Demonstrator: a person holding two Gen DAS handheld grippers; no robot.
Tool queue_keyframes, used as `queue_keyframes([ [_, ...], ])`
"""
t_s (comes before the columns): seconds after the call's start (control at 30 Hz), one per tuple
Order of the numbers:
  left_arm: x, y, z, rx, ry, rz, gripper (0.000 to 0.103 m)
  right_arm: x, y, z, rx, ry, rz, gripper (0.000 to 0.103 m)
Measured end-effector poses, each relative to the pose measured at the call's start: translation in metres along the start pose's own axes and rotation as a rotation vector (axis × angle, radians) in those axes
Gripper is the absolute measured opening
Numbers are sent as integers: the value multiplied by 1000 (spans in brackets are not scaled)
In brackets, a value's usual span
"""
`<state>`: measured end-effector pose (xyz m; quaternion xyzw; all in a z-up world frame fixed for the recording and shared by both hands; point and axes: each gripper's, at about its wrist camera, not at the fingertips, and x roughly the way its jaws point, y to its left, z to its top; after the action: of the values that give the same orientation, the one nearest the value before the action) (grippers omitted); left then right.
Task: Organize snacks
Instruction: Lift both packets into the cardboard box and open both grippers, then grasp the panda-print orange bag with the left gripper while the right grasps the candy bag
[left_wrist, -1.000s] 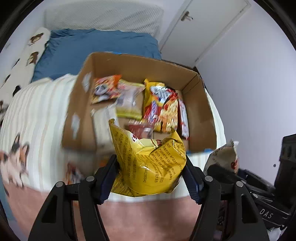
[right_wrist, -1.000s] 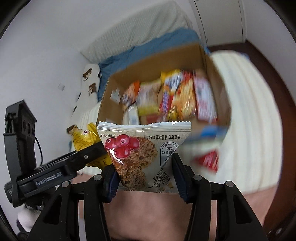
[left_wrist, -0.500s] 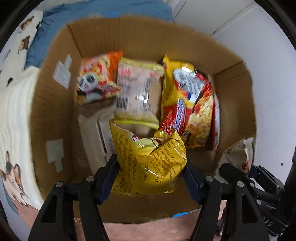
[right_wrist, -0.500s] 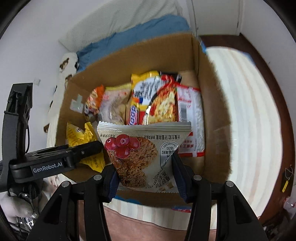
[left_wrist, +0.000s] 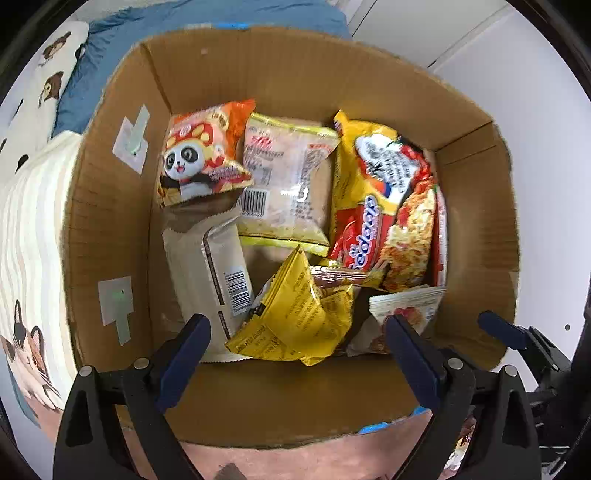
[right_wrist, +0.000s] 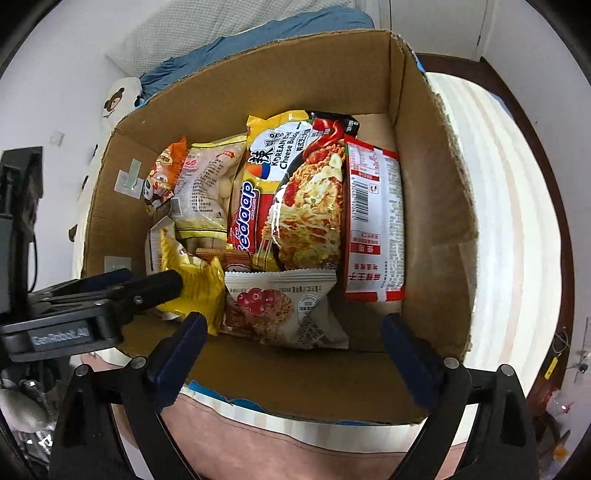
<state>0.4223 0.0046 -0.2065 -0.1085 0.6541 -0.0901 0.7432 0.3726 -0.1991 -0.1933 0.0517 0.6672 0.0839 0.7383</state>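
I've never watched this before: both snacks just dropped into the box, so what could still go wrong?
The yellow packet lies crumpled and tilted on other packs, between the wide-open left gripper's fingers, so it might catch as they lift. The cranberry packet leans at the cardboard box's near wall and may slump. The grippers hang close together and could bump.

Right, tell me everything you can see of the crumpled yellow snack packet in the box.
The yellow snack packet is a crinkled, glossy foil-like bag with dark small print and serrated end seals. It lies tilted at the near end of the cardboard box, between the open pads of the left gripper, untouched by them. It leans on a beige packet and neighbours the cranberry oat packet.
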Motion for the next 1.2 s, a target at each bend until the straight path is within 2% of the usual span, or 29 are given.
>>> queue_keyframes([
  [0.23,-44,-1,-19,30,-164,74,97,-24,7,-14,-19,-94,-42,98],
  [0.47,-86,4,-54,41,-347,170,97,-59,16,-42,-41,-224,-92,98],
  [0.63,-106,1,-79,53,-437,220,97,-83,24,-65,-39,-301,-92,98],
  [0.77,-116,-6,-100,69,-494,242,97,-104,29,-82,-46,-354,-88,98],
  [1.07,-141,-15,-139,80,-576,236,97,-145,44,-120,-77,-444,-84,98],
  [1.2,-153,-15,-154,67,-605,230,97,-158,50,-136,-76,-460,-49,98],
])
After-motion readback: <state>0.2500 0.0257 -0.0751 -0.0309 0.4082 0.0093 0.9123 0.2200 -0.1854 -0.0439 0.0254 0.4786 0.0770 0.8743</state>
